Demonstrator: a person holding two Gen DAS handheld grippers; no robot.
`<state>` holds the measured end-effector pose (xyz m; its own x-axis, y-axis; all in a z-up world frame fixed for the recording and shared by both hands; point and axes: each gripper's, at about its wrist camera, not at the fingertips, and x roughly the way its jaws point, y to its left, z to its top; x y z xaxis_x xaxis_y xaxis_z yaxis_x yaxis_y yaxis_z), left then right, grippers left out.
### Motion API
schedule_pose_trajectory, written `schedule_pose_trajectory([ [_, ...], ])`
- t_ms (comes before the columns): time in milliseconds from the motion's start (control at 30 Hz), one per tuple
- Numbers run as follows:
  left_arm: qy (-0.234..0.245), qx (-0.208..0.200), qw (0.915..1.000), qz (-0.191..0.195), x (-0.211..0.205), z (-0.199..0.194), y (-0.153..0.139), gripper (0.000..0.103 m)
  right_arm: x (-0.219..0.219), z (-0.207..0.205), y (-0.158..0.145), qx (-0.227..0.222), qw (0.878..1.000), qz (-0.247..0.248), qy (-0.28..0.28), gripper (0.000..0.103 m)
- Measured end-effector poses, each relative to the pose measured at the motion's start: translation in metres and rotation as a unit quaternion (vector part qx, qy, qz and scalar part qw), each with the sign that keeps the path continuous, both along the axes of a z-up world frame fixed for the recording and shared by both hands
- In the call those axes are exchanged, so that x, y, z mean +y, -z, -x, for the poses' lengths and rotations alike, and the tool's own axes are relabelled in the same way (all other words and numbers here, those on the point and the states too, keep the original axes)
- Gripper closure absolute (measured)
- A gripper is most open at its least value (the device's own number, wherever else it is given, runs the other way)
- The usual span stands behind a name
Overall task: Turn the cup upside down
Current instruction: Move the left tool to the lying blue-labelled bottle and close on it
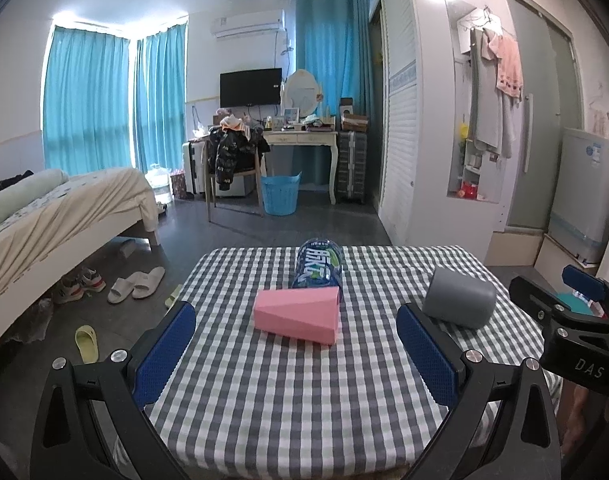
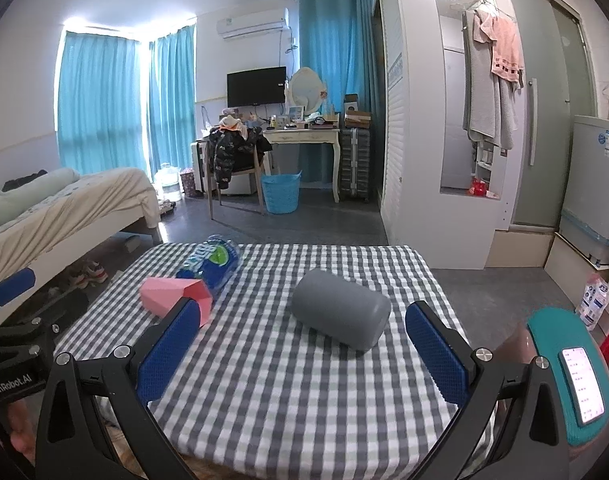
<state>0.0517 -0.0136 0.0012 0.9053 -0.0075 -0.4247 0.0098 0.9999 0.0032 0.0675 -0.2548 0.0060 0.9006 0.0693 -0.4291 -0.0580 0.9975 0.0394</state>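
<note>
In the left wrist view, the left gripper fills the lower frame with its blue pads spread wide and empty above the checked tablecloth; the pink cup lies on its side at centre, just beyond and between the pads, a blue bottle lying right behind it, and the grey cup lies on its side at centre right, just past the right pad. In the right wrist view, the right gripper is likewise spread wide and holds nothing, the grey cup lying on its side at centre between and just beyond its pads, apart from both, while the pink cup sits at centre left, partly behind the left pad.
</note>
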Motion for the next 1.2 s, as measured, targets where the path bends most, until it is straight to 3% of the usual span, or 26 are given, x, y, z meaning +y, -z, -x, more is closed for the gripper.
schedule_pose_trajectory([
  [200,0.0,0.012,0.9999,0.002,-0.001,-0.037,-0.008,0.0,-0.015,-0.039,-0.008,0.004,1.0,0.002,0.007,0.0],
  [367,0.004,0.055,0.9981,0.028,0.001,-0.093,-0.016,0.0,-0.024,-0.065,-0.008,0.004,1.0,-0.001,0.007,0.0],
  [467,0.004,0.092,0.9956,0.018,-0.006,-0.132,-0.014,0.0,-0.028,-0.083,-0.004,0.008,1.0,-0.003,0.005,0.0],
  [700,0.018,0.177,0.9841,-0.007,-0.028,-0.209,0.025,0.001,-0.038,-0.118,0.02,0.038,0.999,-0.016,-0.004,0.0],
  [800,0.022,0.218,0.9754,-0.023,-0.042,-0.235,0.049,0.002,-0.043,-0.13,0.036,0.056,0.998,-0.025,-0.003,0.0],
  [933,0.024,0.26,0.9641,-0.047,-0.058,-0.255,0.069,0.009,-0.047,-0.14,0.05,0.068,0.997,-0.028,-0.004,0.0],
  [1000,0.012,0.274,0.9601,-0.055,-0.059,-0.26,0.075,0.024,-0.05,-0.144,0.053,0.072,0.997,-0.035,-0.004,0.0],
  [1100,0.003,0.286,0.9555,-0.071,-0.06,-0.266,0.082,0.039,-0.054,-0.146,0.057,0.073,0.996,-0.043,-0.005,0.0],
  [1200,0.002,0.288,0.9552,-0.069,-0.057,-0.27,0.081,0.039,-0.053,-0.144,0.061,0.076,0.996,-0.049,-0.009,0.0],
])
